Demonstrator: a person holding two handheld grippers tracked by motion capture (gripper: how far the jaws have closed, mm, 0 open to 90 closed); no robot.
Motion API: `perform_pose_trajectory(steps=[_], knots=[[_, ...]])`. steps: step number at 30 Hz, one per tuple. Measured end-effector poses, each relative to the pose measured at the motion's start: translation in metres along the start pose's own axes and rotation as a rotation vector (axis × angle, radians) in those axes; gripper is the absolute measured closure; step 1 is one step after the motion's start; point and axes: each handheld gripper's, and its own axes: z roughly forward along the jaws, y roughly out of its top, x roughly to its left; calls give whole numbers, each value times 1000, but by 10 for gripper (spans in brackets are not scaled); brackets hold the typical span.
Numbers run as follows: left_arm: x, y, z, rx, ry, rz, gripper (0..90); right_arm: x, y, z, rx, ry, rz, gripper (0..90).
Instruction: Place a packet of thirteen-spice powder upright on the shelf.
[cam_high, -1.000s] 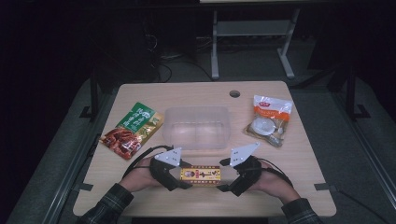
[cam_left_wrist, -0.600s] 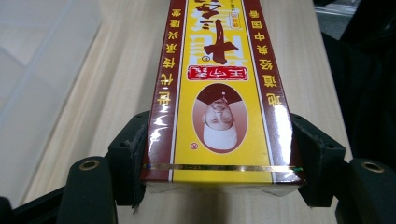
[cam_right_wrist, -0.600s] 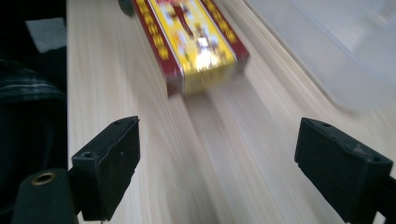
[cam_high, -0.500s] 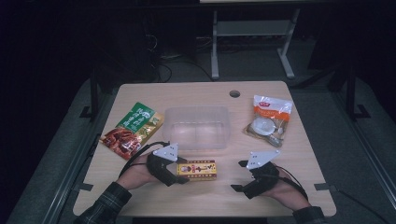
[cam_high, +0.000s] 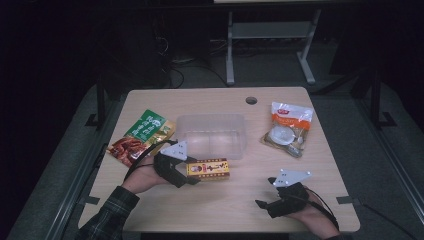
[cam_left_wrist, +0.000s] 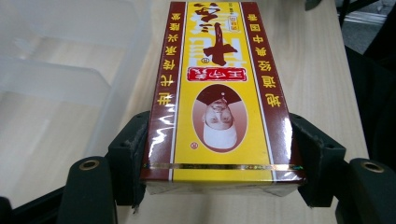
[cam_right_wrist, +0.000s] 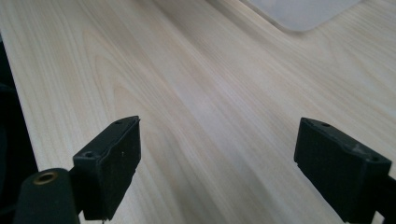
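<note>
We have the yellow-and-red box (cam_left_wrist: 219, 93) clamped by one end in our left gripper (cam_high: 176, 169) just beside the clear plastic bin (cam_high: 212, 134), not yet inside, while our right gripper (cam_high: 278, 199) rests apart, jaws spread and empty.

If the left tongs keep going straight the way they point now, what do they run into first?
Probably nothing soon. The left tongs, shut on the yellow box, point along the table's bare wood, passing just beside the clear plastic tub; depth there is hard to judge.
</note>
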Motion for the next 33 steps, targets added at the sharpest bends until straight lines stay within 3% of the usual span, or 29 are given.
perform_pose_trajectory(steps=[6, 18, 26, 33], knots=[[12, 13, -7, 3, 11, 10, 317, 6, -4, 1, -1, 3, 1, 142], [36, 40, -12, 6, 22, 32, 317, 4, -3, 2, -14, 3, 4, 143], [57, 53, -13, 15, 35, 23, 317, 4, -3, 3, -19, 1, 4, 143], [76, 66, -11, 50, 40, 24, 317, 2, -2, 1, -32, -5, 10, 143]])
